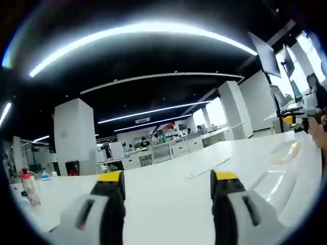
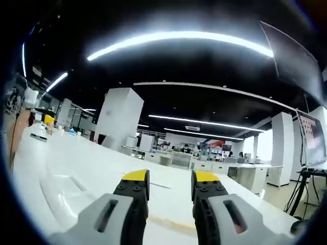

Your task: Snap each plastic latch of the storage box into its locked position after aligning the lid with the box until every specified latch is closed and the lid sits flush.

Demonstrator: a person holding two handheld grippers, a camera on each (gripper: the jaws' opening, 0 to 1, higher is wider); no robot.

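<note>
The left gripper [image 1: 167, 185] rode low over a white table [image 1: 168, 196], its yellow-tipped jaws set well apart with bare surface between them. Beyond the tips a thin flat strip [image 1: 207, 168] lay on the tabletop, and at the right edge of the left gripper view a clear plastic piece [image 1: 286, 151] — possibly the lid or box, too faint to tell — rested near a person's hand [image 1: 318, 133]. The table's far edge ran clear to white pillars [image 1: 75, 137] and desks behind.

The right gripper [image 2: 170, 185] held its jaws apart by a narrower gap, nothing between them. A clear moulded plastic form [image 2: 64, 191] — likely the storage box lid — lay to its left on the table.
</note>
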